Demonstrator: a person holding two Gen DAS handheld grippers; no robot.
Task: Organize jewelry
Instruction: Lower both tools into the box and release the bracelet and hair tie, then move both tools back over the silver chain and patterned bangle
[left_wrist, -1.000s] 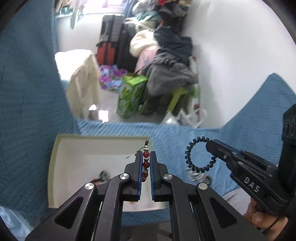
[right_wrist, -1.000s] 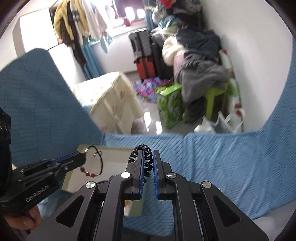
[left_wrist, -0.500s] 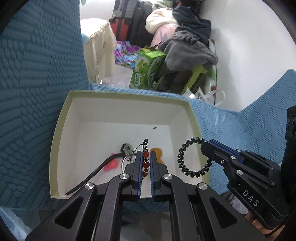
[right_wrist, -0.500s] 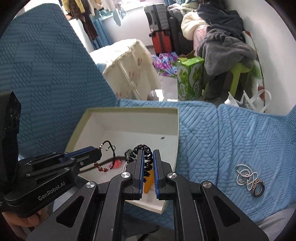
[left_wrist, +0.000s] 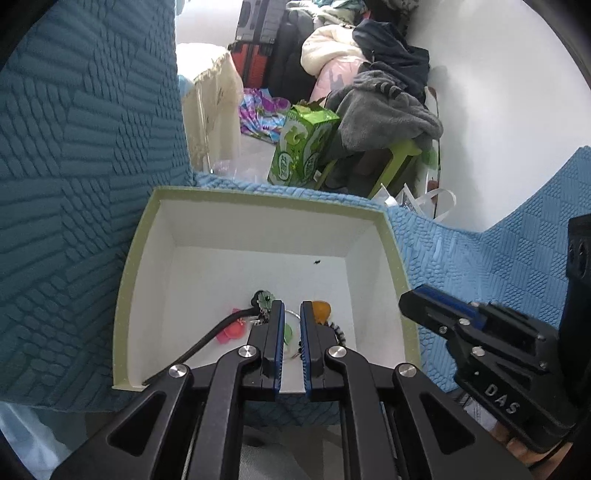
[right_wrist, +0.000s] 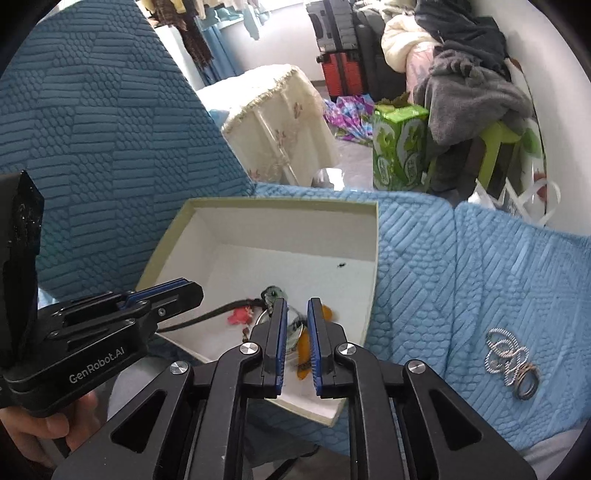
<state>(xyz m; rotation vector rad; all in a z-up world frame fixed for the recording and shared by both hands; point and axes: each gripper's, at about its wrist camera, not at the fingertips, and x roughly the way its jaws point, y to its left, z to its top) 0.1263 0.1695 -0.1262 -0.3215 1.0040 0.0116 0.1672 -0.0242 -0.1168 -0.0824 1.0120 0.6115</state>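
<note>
We hold both tools over the open box (left_wrist: 138, 236) to drop jewelry inside. Left tool (left_wrist: 291, 341) and right tool (right_wrist: 295, 347) are released, empty; silver chains (right_wrist: 511, 363) wait on the blue cover (right_wrist: 480, 266).

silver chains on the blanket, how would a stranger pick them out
Find the open white box on the light blue blanket. The silver chains lie outside it to the right, on the bare blanket. They are the only jewelry not in the box.
</note>
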